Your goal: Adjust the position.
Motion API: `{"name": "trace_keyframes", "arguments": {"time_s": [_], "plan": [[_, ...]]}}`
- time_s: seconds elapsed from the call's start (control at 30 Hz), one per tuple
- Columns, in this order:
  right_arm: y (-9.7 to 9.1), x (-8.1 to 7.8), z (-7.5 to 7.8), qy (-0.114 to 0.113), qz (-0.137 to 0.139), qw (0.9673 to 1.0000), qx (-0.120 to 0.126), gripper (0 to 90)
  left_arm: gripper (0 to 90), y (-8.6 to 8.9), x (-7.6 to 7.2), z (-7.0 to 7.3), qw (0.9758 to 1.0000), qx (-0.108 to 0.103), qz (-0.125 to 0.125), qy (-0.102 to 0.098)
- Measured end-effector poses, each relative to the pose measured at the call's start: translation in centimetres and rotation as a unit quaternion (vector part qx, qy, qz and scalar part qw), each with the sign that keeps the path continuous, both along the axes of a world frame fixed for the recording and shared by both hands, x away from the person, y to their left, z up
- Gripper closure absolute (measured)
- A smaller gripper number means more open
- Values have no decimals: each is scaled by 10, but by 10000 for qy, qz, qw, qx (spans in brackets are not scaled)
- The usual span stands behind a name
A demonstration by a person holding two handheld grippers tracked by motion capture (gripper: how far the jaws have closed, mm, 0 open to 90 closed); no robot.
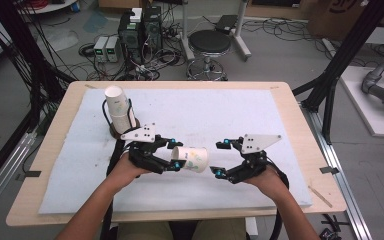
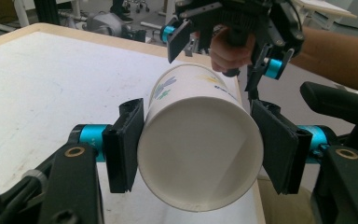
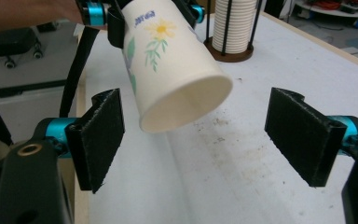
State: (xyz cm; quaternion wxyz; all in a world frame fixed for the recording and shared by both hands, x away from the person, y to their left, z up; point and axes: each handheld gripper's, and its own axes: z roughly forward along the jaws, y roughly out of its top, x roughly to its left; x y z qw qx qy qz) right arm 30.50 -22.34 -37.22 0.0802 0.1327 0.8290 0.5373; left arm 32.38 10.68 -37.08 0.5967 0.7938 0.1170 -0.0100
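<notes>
Currently the paper cup (image 1: 190, 159) is held on its side above the white mat (image 1: 240, 115), just below table centre, clamped near its base by the left gripper (image 1: 172, 157), with the open mouth pointed at 3 o'clock toward the right gripper (image 1: 219, 159). The right gripper's jaws are spread wide, nothing is held, and the cup rim sits just ahead of them, not yet between. A handover looks to be the step in hand: the right jaws should be brought around the rim end squarely and closed gently, since thin paper walls crush easily; release by the left is best delayed until the right grip is firm. In the right gripper view the flower print on the cup (image 3: 168, 51) and the cup stack in its holder (image 3: 233, 28) at 12 o'clock are seen close up; the left gripper view instead gives the pad (image 2: 126, 144) contact on both sides of the cup (image 2: 200, 149).
</notes>
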Motion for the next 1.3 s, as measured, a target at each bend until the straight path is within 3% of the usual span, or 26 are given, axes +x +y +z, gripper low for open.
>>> {"name": "trace_keyframes", "arguments": {"time_s": [0.2,0.3,0.67,1.3], "plan": [[-10,-5,-21,175,-148,9992,328,202,372,-1,-1,-2,9999,-133,-21,-16],[-10,-6,-27,242,-117,9992,308,202,372,-2,-3,-1,9997,-235,-26,-27],[-2,-8,-27,297,89,9987,411,202,372,-3,-5,1,9992,-358,-125,-102],[16,-4,-21,364,667,9950,655,209,373,-3,-10,5,9963,-597,-606,-144]]}}
